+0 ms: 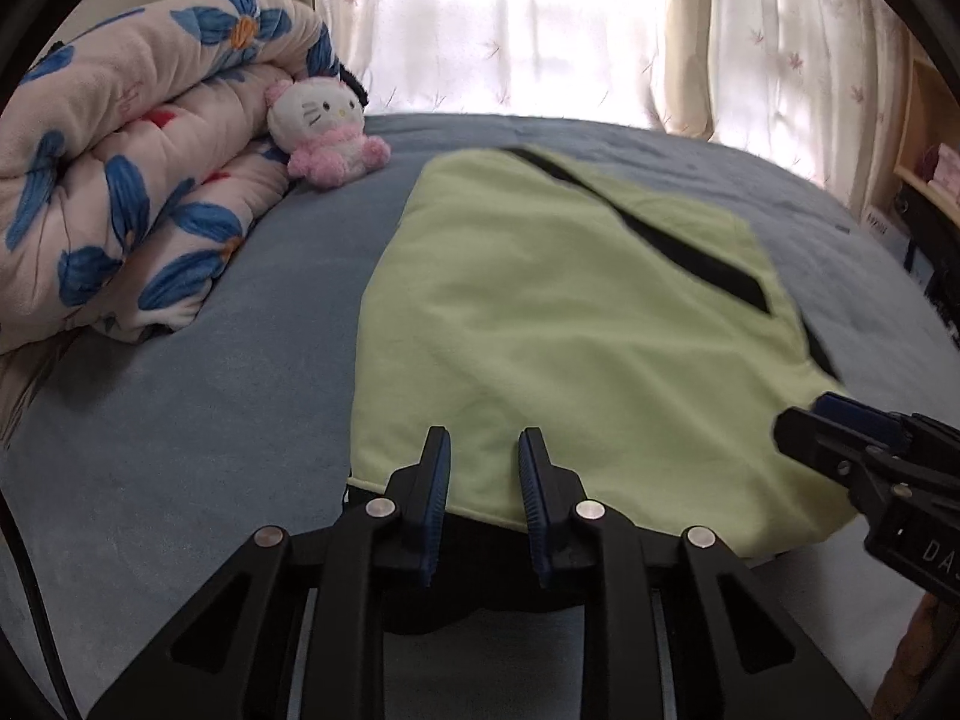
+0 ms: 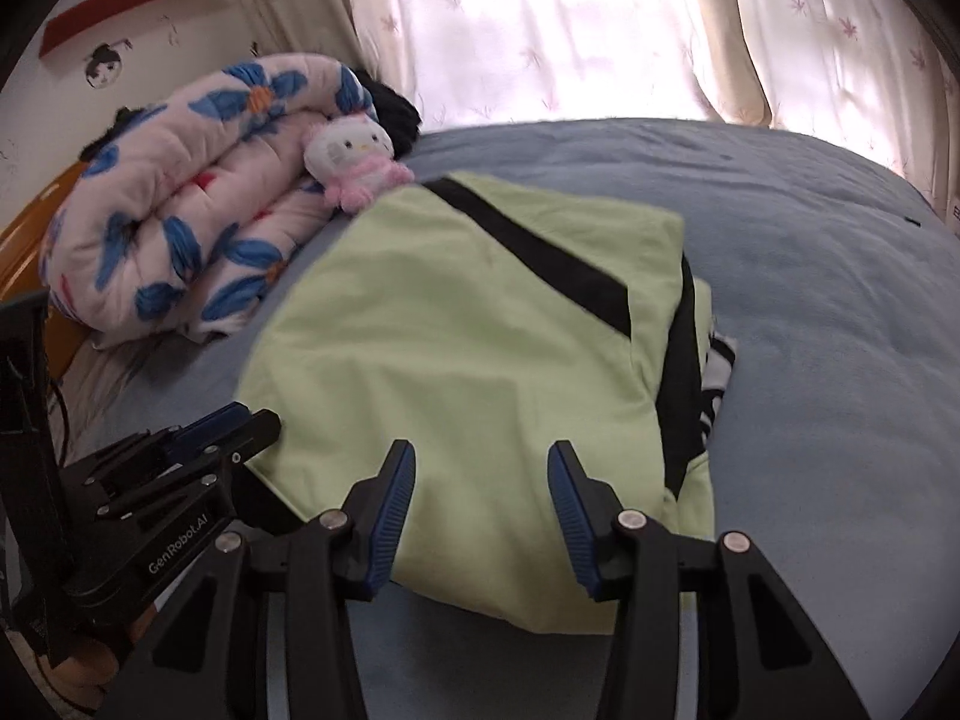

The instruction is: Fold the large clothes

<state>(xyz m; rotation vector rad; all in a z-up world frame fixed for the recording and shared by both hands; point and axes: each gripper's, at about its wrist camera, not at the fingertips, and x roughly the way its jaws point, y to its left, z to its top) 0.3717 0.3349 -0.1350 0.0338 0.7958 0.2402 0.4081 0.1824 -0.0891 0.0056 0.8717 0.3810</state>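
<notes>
A light green garment with black stripes (image 1: 558,324) lies folded on the blue bed; it also shows in the right wrist view (image 2: 480,360). My left gripper (image 1: 485,474) is open and empty, its fingertips just over the garment's near edge. My right gripper (image 2: 482,480) is open and empty, over the garment's near right part. The right gripper shows at the right edge of the left wrist view (image 1: 852,438). The left gripper shows at the lower left of the right wrist view (image 2: 198,450).
A rolled floral quilt (image 1: 132,168) and a white and pink plush toy (image 1: 324,126) lie at the bed's far left. Sheer curtains (image 1: 540,24) hang behind the blue bed (image 1: 180,396). A wooden shelf (image 1: 930,138) stands at the right.
</notes>
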